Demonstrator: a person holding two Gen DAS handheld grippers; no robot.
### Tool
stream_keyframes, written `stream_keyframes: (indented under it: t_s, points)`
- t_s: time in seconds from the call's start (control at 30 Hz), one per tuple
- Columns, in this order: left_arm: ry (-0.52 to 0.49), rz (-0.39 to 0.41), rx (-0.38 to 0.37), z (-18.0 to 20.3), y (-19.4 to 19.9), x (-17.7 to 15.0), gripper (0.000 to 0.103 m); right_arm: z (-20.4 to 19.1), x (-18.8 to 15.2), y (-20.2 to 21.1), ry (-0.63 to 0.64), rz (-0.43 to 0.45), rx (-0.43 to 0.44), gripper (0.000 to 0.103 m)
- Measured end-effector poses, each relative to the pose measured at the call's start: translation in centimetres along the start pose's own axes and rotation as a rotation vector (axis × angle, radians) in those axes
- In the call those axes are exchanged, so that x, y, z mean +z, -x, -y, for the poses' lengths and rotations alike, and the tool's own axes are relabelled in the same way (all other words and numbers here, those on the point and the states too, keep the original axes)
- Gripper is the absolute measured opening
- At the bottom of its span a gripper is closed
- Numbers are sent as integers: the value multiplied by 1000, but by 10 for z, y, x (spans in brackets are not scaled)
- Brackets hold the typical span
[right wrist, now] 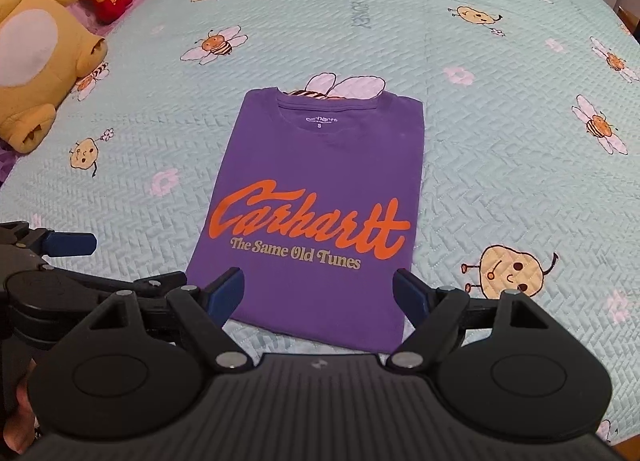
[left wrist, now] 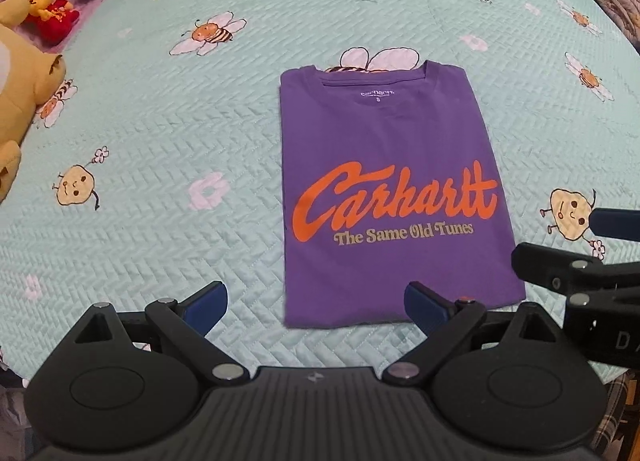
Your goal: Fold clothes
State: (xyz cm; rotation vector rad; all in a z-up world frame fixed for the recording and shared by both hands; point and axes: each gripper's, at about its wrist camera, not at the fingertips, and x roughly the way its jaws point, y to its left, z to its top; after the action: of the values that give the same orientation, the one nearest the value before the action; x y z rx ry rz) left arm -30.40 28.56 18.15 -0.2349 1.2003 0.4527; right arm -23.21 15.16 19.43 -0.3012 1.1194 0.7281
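Folded into a neat rectangle, purple T-shirt (left wrist: 392,165) flat on the bed (left wrist: 160,221), collar at the far end, orange script print and a line of tan lettering facing up, sleeves tucked out of sight. Left claw (left wrist: 316,301) wide apart and empty, hanging just above the shirt's near left corner, one blue pad over the quilt, the other over the hem. Right claw (right wrist: 318,289) likewise wide apart, clamped on nothing, straddling the near hem. Judged from this: fold looks close to finished, with perhaps one last halving, hem up toward collar, or just a tidy-up. To do that halving well: lower both claws onto the near hem at the two corners, pinch every layer together rather than the top one alone, lift only a little, carry both corners forward at an even pace so the edge stays straight, lay it just short of the neckline, then let go and press flat. Risk of dragging the whole bundle across the slick quilt if the pinch is shallow, or of catching quilt with shirt. Cotton jersey, soft and limp, likely to sag between the two grips; printed area probably a touch stiffer. Quilt pale mint, stitched in a herringbone pattern, dotted with bees, flowers and small round faces, giving under pressure. Plush toys (right wrist: 44,61) at the far left, well apart from the shirt.
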Motion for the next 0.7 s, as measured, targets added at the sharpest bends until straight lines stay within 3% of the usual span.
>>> stream_keyframes:
  t_s: [0.7]
  points:
    - [-25,-23,26,7,-13,-10,98,-2,-16,-11,0,-34,-24,81]
